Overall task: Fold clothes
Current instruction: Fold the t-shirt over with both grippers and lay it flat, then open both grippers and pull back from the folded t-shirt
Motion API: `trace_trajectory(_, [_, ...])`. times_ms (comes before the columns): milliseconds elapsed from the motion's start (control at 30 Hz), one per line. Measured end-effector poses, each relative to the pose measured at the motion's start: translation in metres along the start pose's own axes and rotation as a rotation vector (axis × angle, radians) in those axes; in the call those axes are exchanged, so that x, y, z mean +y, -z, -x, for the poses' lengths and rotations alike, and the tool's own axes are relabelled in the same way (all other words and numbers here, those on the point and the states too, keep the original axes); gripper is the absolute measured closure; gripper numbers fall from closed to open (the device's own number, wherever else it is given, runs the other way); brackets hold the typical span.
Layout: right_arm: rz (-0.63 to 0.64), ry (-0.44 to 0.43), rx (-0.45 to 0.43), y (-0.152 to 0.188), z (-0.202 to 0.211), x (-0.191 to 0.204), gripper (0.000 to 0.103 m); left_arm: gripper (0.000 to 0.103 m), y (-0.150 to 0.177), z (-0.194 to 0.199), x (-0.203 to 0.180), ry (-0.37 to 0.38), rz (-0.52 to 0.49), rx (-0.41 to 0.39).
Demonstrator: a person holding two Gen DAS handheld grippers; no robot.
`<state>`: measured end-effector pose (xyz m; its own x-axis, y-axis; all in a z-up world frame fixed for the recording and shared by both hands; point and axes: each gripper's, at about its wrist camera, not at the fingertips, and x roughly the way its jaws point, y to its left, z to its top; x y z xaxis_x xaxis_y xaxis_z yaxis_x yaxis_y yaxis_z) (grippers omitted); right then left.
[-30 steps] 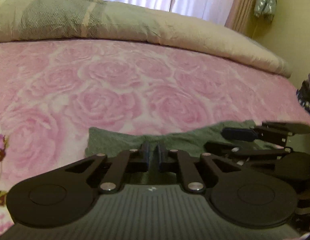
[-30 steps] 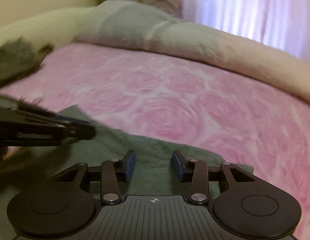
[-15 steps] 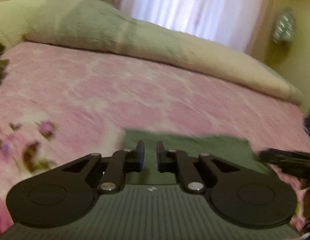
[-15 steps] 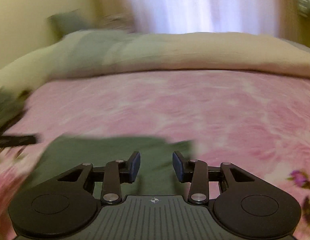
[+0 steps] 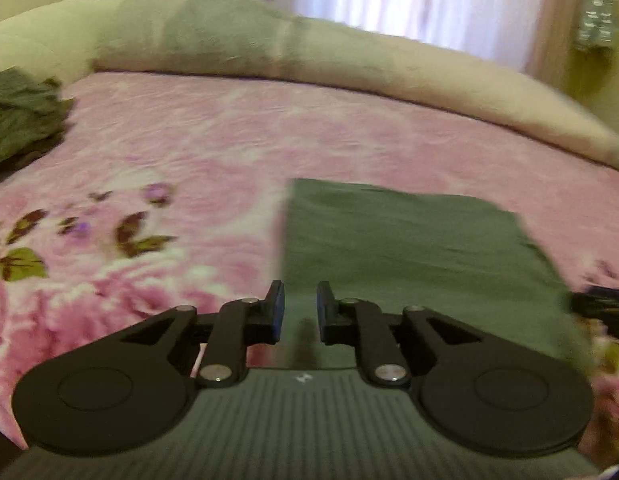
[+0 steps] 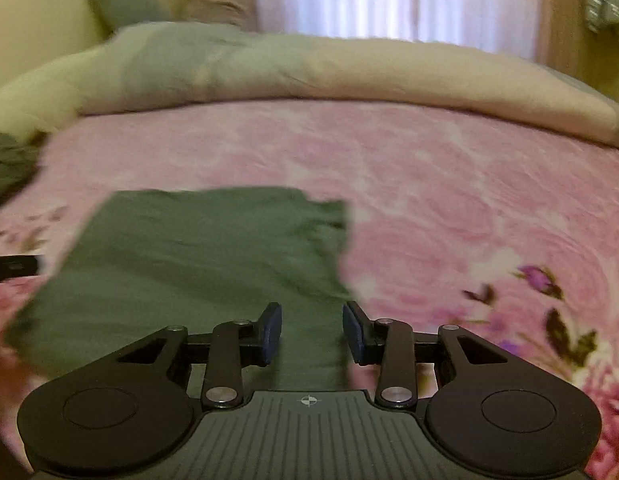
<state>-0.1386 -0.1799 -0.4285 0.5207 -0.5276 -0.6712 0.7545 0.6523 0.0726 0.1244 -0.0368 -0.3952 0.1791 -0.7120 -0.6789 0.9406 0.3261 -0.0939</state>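
A green cloth (image 5: 413,256) lies flat on the pink rose-patterned blanket (image 5: 213,136) of the bed, folded into a rough rectangle with its far edge slightly uneven. In the left wrist view the left gripper (image 5: 300,312) sits over the cloth's near left corner, its blue-padded fingers (image 5: 276,312) parted by a narrow gap with nothing between them; the cloth's left edge runs up just beside the left finger. In the right wrist view the right gripper (image 6: 312,334) sits over the near right part of the same cloth (image 6: 197,256), its fingers (image 6: 272,332) spread wider and also empty, the cloth's right edge passing close to the right finger. A dark tip of the right gripper shows at the right edge of the left view, just beside the cloth's right side, and the left gripper's tip shows at the left edge of the right view. A crumpled green garment (image 5: 21,112) lies well apart at the bed's far left. A rolled beige and grey duvet (image 6: 309,76) stretches across the far side of the bed, with a white curtain (image 6: 389,0) behind it. Both views are somewhat blurred.
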Motion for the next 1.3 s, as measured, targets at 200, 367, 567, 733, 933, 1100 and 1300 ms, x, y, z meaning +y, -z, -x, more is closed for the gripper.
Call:
trace_trajectory(200, [0.08,-0.046,0.033,0.029,-0.008,0.034,0.064,0.083,0.026,-0.006,-0.023,-0.003,-0.007,0.059])
trace_trajectory(367, [0.068,-0.023,0.043,0.042,0.0,0.016,0.064,0.083,0.043,0.006,-0.016,-0.049,0.029,0.07])
trace_trajectory(567, [0.036,-0.069,-0.007,0.044,0.024,0.022,0.063,0.077,0.05,0.012,-0.016,-0.05,0.039,0.072])
trace_trajectory(733, [0.067,-0.069,0.087,0.059,0.019,0.025,0.064,0.077,0.056,0.018,-0.02,-0.096,0.028,0.162])
trace_trajectory(933, [-0.003,0.006,0.146,0.055,0.048,0.024,0.046,0.071,0.059,0.05,-0.037,-0.117,-0.01,0.175])
trace_trajectory(1100, [-0.022,0.01,0.122,0.056,0.071,0.023,0.019,0.068,0.062,0.077,-0.052,-0.123,-0.041,0.159])
trace_trajectory(1300, [-0.019,0.026,0.095,0.056,0.094,0.024,0.019,0.063,0.065,0.108,-0.067,-0.135,-0.071,0.135])
